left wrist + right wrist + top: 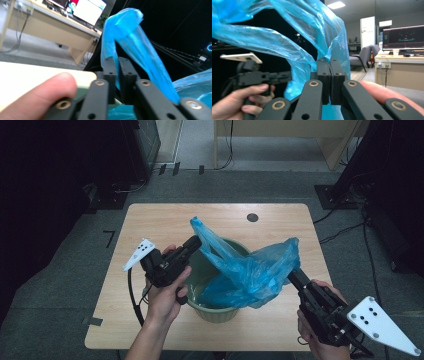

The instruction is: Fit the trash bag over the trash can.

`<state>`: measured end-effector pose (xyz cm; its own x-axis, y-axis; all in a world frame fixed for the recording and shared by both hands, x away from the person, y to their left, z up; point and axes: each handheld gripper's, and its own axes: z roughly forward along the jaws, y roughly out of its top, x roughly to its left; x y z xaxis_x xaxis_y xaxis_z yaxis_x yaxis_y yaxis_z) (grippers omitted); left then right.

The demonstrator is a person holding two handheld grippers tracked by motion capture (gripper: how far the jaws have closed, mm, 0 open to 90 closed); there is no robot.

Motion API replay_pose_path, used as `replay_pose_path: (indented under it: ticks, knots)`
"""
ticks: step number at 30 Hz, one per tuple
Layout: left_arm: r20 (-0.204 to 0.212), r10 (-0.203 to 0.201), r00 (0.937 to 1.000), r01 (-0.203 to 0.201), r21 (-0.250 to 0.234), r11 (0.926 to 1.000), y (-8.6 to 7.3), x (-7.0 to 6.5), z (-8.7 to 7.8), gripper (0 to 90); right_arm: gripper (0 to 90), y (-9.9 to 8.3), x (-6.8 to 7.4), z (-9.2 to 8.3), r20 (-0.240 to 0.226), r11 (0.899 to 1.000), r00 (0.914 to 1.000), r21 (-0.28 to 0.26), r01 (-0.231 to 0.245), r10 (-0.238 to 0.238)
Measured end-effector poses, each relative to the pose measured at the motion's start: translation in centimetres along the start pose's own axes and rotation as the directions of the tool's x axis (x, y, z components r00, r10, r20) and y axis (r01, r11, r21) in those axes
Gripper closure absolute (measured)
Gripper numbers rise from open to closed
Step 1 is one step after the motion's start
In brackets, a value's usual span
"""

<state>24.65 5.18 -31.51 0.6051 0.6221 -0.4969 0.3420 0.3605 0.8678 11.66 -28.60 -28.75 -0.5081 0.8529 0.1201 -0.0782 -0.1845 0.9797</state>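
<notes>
Where carpet (60, 320) spreads, wooden table (150, 220) stands.

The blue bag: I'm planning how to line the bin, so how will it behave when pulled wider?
The blue bag will probably stay floppy: it sags and creases between the left gripper and the right gripper. It looks light, since thin film stands up above the left jaws. It may slip or tear, as each pair of jaws pinches only an edge. The bin could shift.

The blue bag (250, 270) hides most of the green bin's (216, 312) inside and far rim.
</notes>
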Motion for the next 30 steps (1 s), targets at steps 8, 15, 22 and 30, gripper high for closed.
replay_pose_path:
  ticks: [8,15,22,30]
  knots:
    - [-0.071,0.098,0.9926,-0.106,-0.109,0.9884,1.4,-0.3,-5.1,88.7,90.0,-0.3,0.4,-0.2,0.019,0.999,0.9993,0.019,0.032,-0.032]
    - [-0.121,0.151,0.9811,-0.17,-0.164,0.9717,1.7,-0.4,-9.4,88.5,90.0,-0.9,1.0,-0.3,0.027,0.998,0.998,0.039,0.057,-0.058]
    - [-0.135,0.171,0.976,-0.191,-0.154,0.9695,0.4,0.1,-12.2,87.8,90.0,-2.6,2.1,-0.3,0.04,0.989,0.9913,0.081,0.122,-0.125]
    - [-0.178,0.156,0.9716,-0.172,-0.08,0.9819,-2.6,2.1,-13.9,86.7,90.0,-5.5,1.4,-1.3,0.075,0.983,0.9918,0.16,0.091,-0.104]
